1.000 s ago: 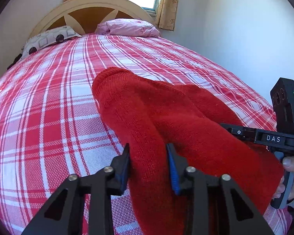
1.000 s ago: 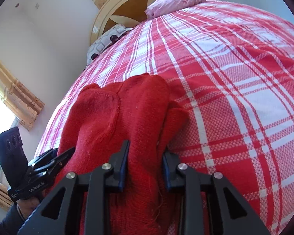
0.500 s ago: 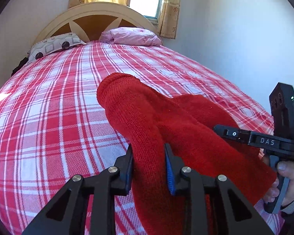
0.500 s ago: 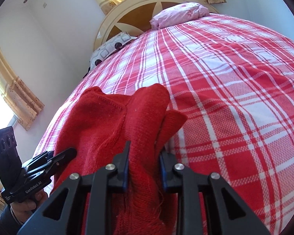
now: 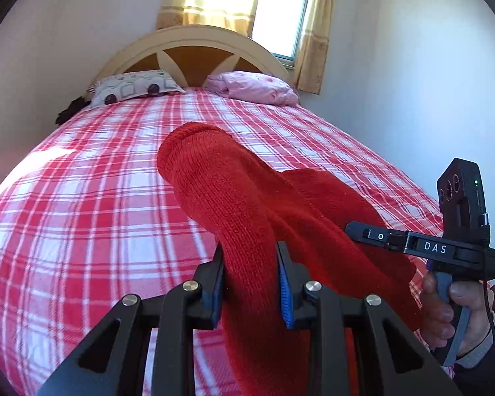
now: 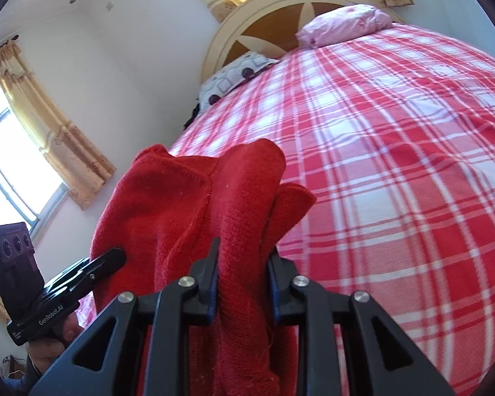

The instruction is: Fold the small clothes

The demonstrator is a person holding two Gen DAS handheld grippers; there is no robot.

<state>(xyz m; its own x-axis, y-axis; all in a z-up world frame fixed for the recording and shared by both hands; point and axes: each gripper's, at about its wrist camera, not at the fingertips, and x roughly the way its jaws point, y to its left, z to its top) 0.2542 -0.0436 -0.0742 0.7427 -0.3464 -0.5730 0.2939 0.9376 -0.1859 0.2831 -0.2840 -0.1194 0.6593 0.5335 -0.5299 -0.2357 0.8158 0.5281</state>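
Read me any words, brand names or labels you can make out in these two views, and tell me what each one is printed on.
"DAS": white letters on the side of the right tool, seen from the left wrist camera.
"GenRobot.AI": white print on the side of the left tool, seen from the right wrist camera.
A smaller line of print sits below that, near the handle: too small to read.
No text shows on the red knit garment.

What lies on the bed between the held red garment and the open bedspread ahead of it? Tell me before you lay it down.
Nothing visible. Left gripper and right gripper both clamp the red knit garment, and the plaid bedspread ahead is bare. The patterned pillow and pink pillow sit far off at the headboard.
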